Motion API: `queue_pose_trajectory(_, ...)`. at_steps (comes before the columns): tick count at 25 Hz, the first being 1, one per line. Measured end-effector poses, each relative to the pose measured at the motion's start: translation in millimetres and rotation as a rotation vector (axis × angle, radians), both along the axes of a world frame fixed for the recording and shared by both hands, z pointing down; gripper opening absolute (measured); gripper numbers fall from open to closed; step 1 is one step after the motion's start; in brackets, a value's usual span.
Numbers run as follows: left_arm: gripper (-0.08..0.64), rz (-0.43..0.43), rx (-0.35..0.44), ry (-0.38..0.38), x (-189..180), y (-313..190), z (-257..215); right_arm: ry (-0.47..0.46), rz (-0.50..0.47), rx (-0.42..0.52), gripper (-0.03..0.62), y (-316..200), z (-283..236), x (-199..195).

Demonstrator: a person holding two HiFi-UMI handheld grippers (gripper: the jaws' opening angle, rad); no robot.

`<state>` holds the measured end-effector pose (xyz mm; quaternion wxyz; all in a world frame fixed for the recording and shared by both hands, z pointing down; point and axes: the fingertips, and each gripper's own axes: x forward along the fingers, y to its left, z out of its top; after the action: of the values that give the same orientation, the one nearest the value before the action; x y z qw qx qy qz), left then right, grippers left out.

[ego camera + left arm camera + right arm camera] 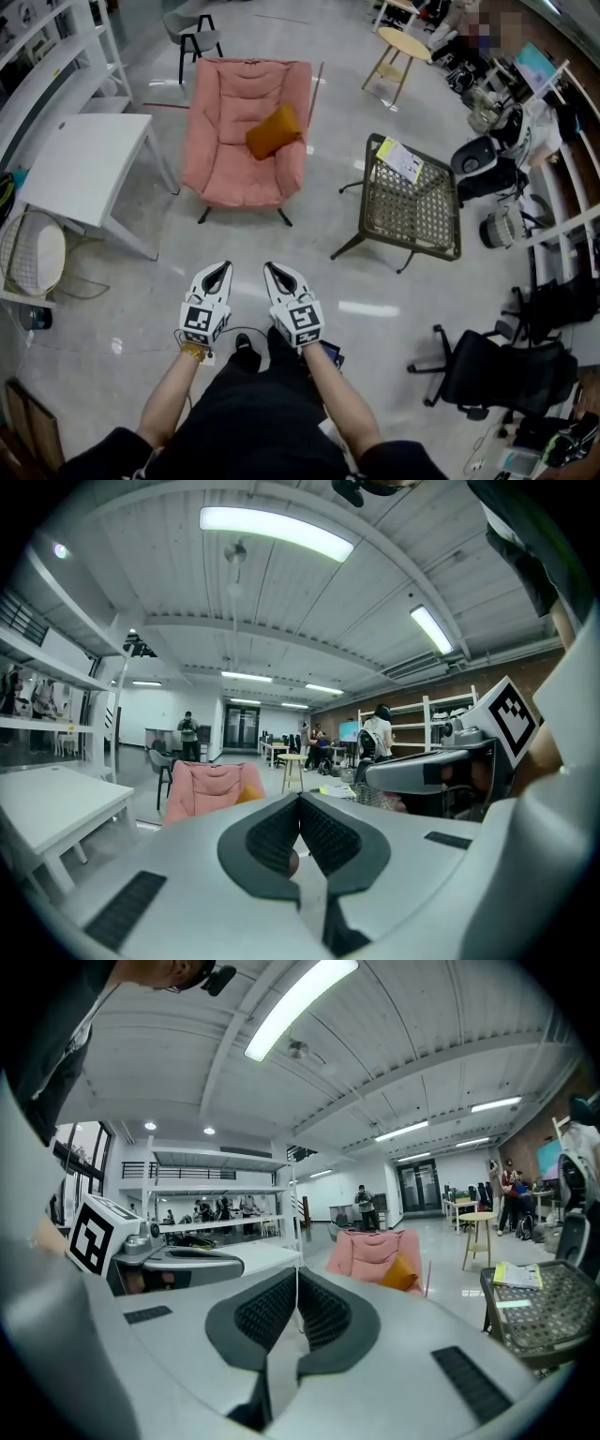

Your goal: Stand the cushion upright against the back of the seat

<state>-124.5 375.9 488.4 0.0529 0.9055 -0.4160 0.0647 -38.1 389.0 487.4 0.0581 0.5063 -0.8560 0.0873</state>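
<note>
I am holding both grippers out in front of me, side by side and close together over the glossy floor. The left gripper is showing its ribbed fingers pressed together with nothing between them. The right gripper is showing the same in its own view, the fingers closed on each other and gripping nothing.

The orange cushion is sitting in the pink armchair, well apart from both grippers, straight ahead of me. It is resting at an angle, one corner pointing up, on the side of the seat that falls to the right in the head view, near where the back meets the arm. I cannot tell whether it is leaning flat on the back. In the left gripper view only an edge of it is peeking from behind the armchair's side. In the right gripper view the cushion is showing plainly.

A white table is standing to the left of the armchair, and a woven chair carrying a sheet of paper to its right.
</note>
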Motion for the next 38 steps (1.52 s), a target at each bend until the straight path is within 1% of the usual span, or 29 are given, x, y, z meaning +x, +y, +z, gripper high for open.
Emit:
queue_pose_trajectory(7, 0.012, -0.034, -0.021, -0.035, 28.0, -44.5, 9.3, -0.034, -0.051, -0.01, 0.015, -49.5, 7.8, 20.4)
queue_pose_trajectory(13, 0.012, -0.07, -0.035, -0.072, 68.6, -84.7, 9.5, -0.067, -0.105, -0.003, 0.015, -97.9, 2.0, 55.5)
queue_pose_trajectory(17, 0.012, -0.113, -0.042, -0.079, 82.8, -104.8, 8.0, -0.077, -0.152, -0.018, 0.015, -121.1, 4.4, 72.2)
queue_pose_trajectory(20, 0.012, -0.135, -0.046, -0.081, 84.8, -123.1, 8.9, -0.065, -0.173, -0.023, 0.015, -139.4, 8.2, 78.2)
queue_pose_trajectory(25, 0.012, -0.143, -0.057, -0.068, 80.8, -157.4, 16.9, -0.042, -0.173, -0.04, 0.016, -171.6, 19.9, 79.9)
queue_pose_trajectory(30, 0.012, -0.099, -0.062, -0.044, 75.3, -209.0, 25.1, -0.008, -0.138, -0.043, 0.015, -221.0, 25.0, 72.5)
queue_pose_trajectory(38, 0.012, -0.018, -0.058, -0.009, 46.9, -287.6, 17.1, 0.039, -0.075, -0.045, 0.016, -295.1, 17.8, 37.8)
